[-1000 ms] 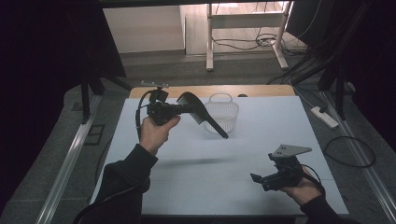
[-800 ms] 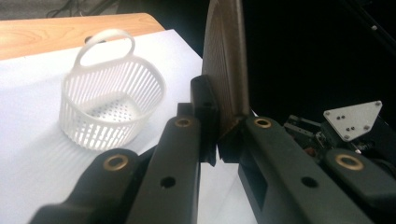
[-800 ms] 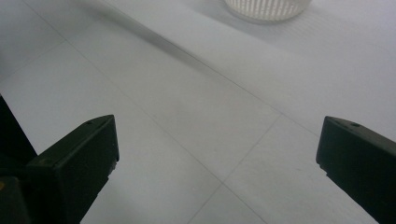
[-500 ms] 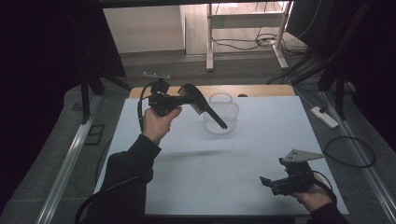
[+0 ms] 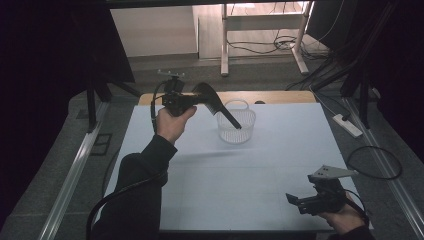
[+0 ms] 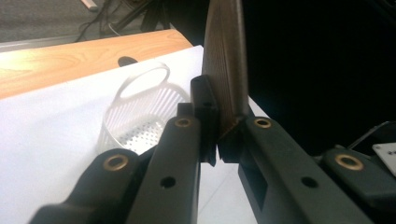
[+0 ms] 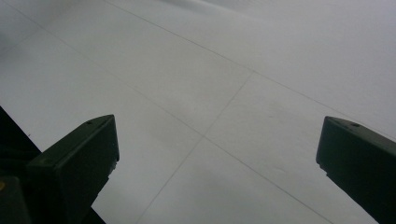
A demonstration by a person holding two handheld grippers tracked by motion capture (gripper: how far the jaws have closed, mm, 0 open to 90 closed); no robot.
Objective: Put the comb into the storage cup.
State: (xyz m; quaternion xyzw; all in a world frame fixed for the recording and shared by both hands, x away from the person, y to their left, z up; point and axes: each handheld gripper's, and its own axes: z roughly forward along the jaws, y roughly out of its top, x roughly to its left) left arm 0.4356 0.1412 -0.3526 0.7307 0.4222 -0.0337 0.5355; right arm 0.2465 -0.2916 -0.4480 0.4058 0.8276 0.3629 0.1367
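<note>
Left gripper (image 5: pixel 200 99) carried farther back, clamped on black comb (image 5: pixel 220 107), comb tip over clear basket (image 5: pixel 236 131), right gripper (image 5: pixel 295 200) spread wide, nearer table's (image 5: pixel 280 160) front edge.

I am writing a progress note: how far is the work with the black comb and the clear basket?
Done: the left gripper is shut on the black plastic comb, lifted. In hand: its tip hangs over the clear ribbed plastic basket. Left: releasing it inside. The right gripper waits open.
</note>
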